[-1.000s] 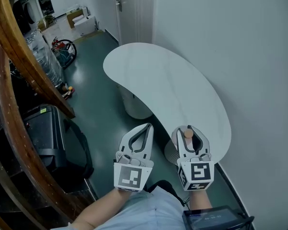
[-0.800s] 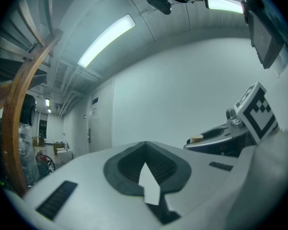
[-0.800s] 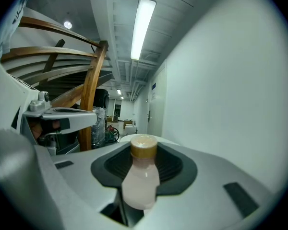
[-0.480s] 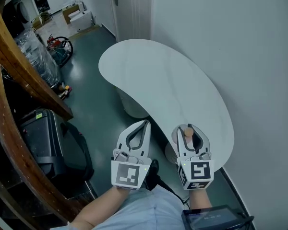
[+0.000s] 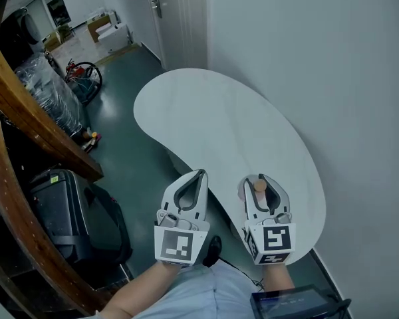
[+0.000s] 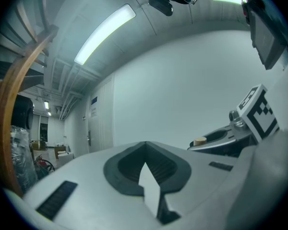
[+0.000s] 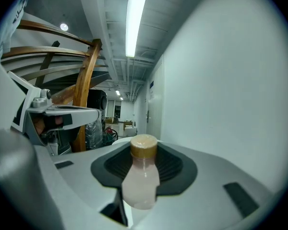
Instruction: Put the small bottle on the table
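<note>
The only print near at hand is one black-and-white square marker on each gripper's cube, two cubes in all. A small blue sign beside the door is too small to read. The one small bottle has a plain cloudy pinkish body and a tan cap.

In the head view both grippers sit at 6 o'clock. The left gripper has its jaws closed tip to tip with nothing between them. The right gripper, just toward 5 o'clock of it, is clamped on the bottle, whose cap points toward the jaw tips. The bottle is in the jaws over the near end of the single white kidney-shaped table. Whether it touches the top cannot be told.

The table runs from 5 o'clock up toward 11 o'clock along the pale wall. One curved wooden handrail sweeps down the 9 o'clock side, and one black bag lies at 8 o'clock on the dark green floor.
</note>
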